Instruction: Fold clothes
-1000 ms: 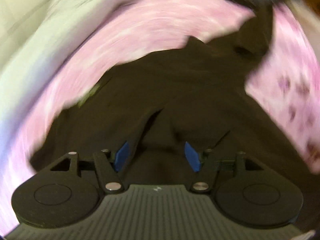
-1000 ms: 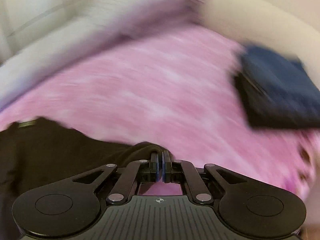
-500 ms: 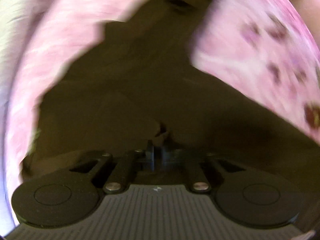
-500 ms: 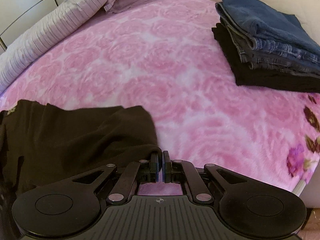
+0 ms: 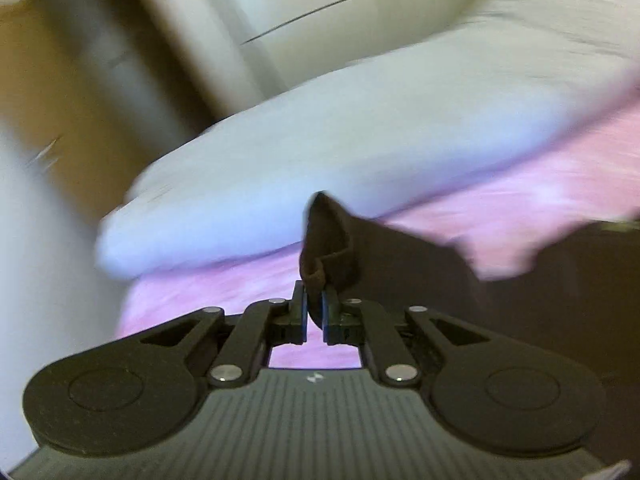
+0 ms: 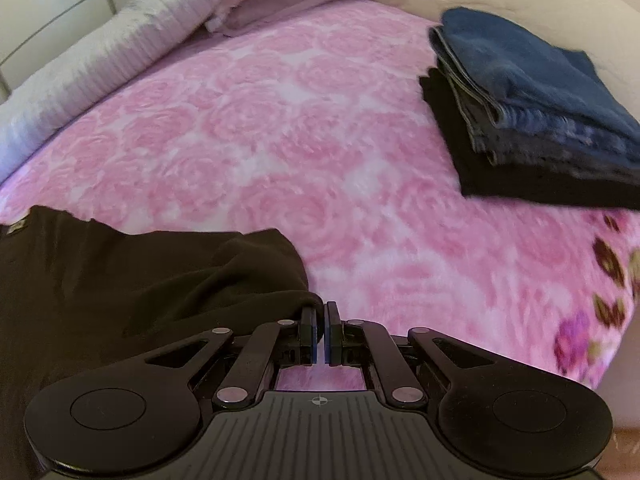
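A dark brown garment (image 6: 120, 276) lies on the pink rose-patterned bed cover (image 6: 300, 128) at the left of the right wrist view. My right gripper (image 6: 321, 326) is shut on the garment's near right corner, low over the cover. In the blurred left wrist view my left gripper (image 5: 315, 308) is shut on another corner of the garment (image 5: 328, 244), which stands up in a bunched fold between the fingers; the rest trails off to the right.
A stack of folded clothes (image 6: 532, 120), blue jeans on a black piece, sits at the right of the bed. Striped white pillows (image 6: 100, 56) line the far left edge; one also shows in the left wrist view (image 5: 300, 160). A wall and wooden furniture stand beyond.
My left gripper closed on the garment, then lifted and swung toward the pillow and wall with the corner in it. My right gripper stayed shut on its corner and shifted slightly.
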`<state>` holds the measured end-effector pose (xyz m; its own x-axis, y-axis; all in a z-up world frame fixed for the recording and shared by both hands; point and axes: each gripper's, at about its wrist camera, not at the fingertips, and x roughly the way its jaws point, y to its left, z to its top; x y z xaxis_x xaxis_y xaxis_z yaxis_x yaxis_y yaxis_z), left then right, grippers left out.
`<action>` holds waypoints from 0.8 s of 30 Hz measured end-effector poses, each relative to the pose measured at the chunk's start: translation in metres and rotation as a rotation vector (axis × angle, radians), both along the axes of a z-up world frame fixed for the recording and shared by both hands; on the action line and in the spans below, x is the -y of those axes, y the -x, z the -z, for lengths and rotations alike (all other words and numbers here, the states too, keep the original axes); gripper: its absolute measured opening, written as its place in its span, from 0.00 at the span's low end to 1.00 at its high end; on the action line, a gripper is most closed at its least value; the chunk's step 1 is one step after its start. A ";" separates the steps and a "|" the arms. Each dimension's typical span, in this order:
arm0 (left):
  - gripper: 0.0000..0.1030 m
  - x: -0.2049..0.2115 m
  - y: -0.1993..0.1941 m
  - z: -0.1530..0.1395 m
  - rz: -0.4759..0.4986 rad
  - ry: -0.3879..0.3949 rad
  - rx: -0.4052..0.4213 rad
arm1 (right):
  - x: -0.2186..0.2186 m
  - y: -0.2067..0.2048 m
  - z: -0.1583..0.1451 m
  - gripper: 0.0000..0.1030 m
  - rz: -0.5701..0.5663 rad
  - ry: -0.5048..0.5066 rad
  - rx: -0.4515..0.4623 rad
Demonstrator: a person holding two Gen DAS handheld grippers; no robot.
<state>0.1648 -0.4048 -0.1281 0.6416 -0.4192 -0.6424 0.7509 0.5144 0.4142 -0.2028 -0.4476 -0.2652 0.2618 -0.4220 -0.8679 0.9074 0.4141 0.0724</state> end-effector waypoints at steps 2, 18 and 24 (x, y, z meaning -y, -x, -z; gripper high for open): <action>0.20 -0.017 -0.055 0.012 -0.153 -0.015 0.001 | -0.008 -0.007 0.003 0.02 0.041 -0.005 -0.042; 0.37 -0.009 0.027 0.132 0.340 -0.113 -0.312 | -0.153 -0.139 -0.009 0.34 -0.052 -0.072 -0.029; 0.42 0.094 0.092 0.145 0.639 -0.100 -0.325 | -0.124 -0.253 -0.008 0.35 -0.438 -0.043 0.051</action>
<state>0.0729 -0.4985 -0.2730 0.0612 -0.5780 -0.8137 0.9854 -0.0948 0.1414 0.0506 -0.3238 -0.2575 0.4505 -0.2254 -0.8639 0.6417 0.7545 0.1378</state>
